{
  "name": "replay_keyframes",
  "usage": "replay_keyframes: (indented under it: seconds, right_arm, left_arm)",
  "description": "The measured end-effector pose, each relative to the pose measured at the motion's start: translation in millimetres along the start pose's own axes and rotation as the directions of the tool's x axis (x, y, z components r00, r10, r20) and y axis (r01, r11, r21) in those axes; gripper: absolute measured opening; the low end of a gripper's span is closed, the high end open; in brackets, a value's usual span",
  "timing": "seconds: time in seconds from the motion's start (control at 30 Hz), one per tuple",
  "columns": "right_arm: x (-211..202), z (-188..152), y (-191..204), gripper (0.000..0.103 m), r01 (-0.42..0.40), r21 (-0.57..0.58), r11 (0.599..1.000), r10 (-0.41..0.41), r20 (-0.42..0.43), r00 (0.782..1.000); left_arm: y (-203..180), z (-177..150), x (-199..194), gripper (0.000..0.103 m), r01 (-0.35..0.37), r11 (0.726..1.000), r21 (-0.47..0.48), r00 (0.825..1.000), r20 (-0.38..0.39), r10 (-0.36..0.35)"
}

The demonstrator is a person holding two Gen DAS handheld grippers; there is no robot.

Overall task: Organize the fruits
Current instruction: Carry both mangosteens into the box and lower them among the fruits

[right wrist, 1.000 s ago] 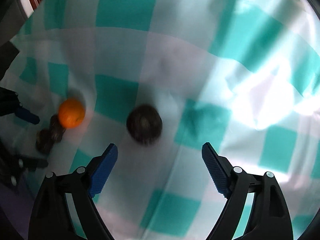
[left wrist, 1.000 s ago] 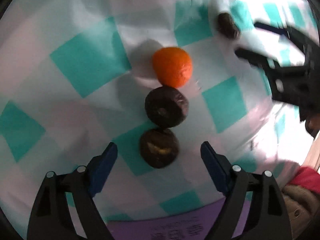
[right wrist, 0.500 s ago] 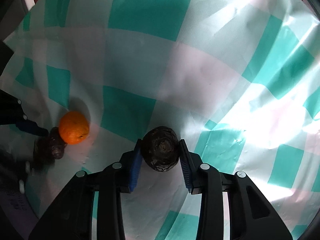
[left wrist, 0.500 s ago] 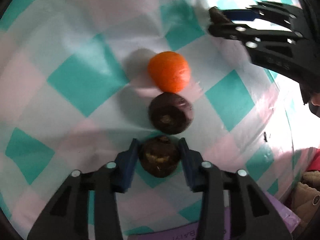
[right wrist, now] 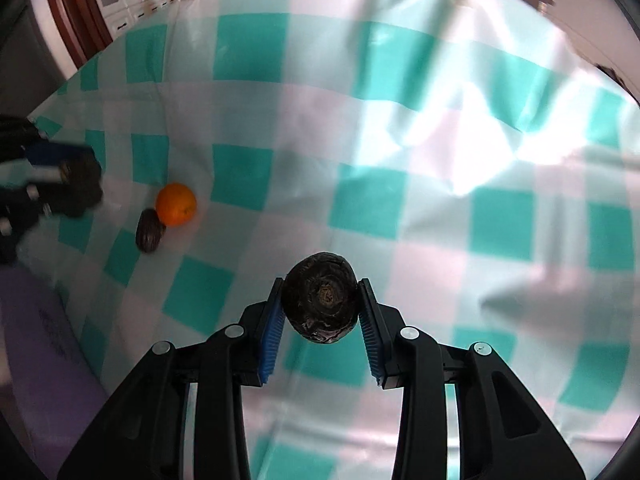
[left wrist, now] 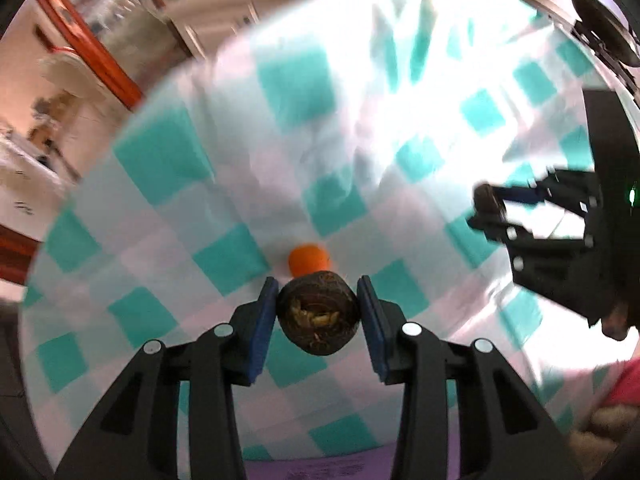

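Two dark, wrinkled, round fruits, one (left wrist: 317,319) clamped across its middle in the left hand-held gripper (left wrist: 318,312) and one (right wrist: 319,298) in the right hand-held gripper (right wrist: 320,312), are held above the teal-checked cloth (right wrist: 400,200), and are judged light, firm-shelled, best gripped at the widest girth.

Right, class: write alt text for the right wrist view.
The right gripper holds a dark fruit above a teal checked cloth. At left lie an orange and another dark fruit.
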State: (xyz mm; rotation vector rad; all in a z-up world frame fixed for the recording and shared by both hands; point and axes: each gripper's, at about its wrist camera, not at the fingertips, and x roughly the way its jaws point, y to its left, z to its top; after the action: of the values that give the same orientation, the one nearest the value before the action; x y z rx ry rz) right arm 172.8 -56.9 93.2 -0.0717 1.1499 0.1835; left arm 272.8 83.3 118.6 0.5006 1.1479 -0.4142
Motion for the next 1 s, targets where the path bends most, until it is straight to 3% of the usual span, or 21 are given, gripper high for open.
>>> replay_keyframes:
  seconds: [0.13,0.27,0.43,0.67,0.83,1.0]
  right_arm:
    - [-40,-19,-16,0.036,-0.011,0.004,1.000,0.011,0.038,0.999]
    - [-91,-44,-41,0.036,-0.027,-0.013,1.000,0.029,0.101,0.994]
    - [-153,-80,-76,0.036,-0.038,-0.011,0.999,0.039,0.172,0.984]
    - [-198,-126,-109,0.036,-0.051,-0.040,0.998,0.059,0.219,0.974]
    - [-226,-150,-122,0.036,-0.074,-0.052,0.996,0.084,0.251,0.964]
    - [-240,-159,-117,0.036,-0.091,-0.081,0.993,0.110,0.277,0.955]
  left_arm:
    - [-39,-12,-51,0.041,-0.102,0.992,-0.074,0.991,0.074,0.107]
    - [-95,-15,-92,0.041,-0.153,0.976,-0.156,0.976,0.129,0.174]
    - [-157,-24,-132,0.041,-0.188,0.959,-0.211,0.958,0.177,0.226]
    - [-223,-52,-177,0.041,-0.215,0.944,-0.252,0.940,0.208,0.269]
    - [-256,-72,-206,0.041,-0.246,0.931,-0.268,0.924,0.225,0.309]
    - [-264,-91,-226,0.041,-0.274,0.920,-0.282,0.909,0.236,0.343]
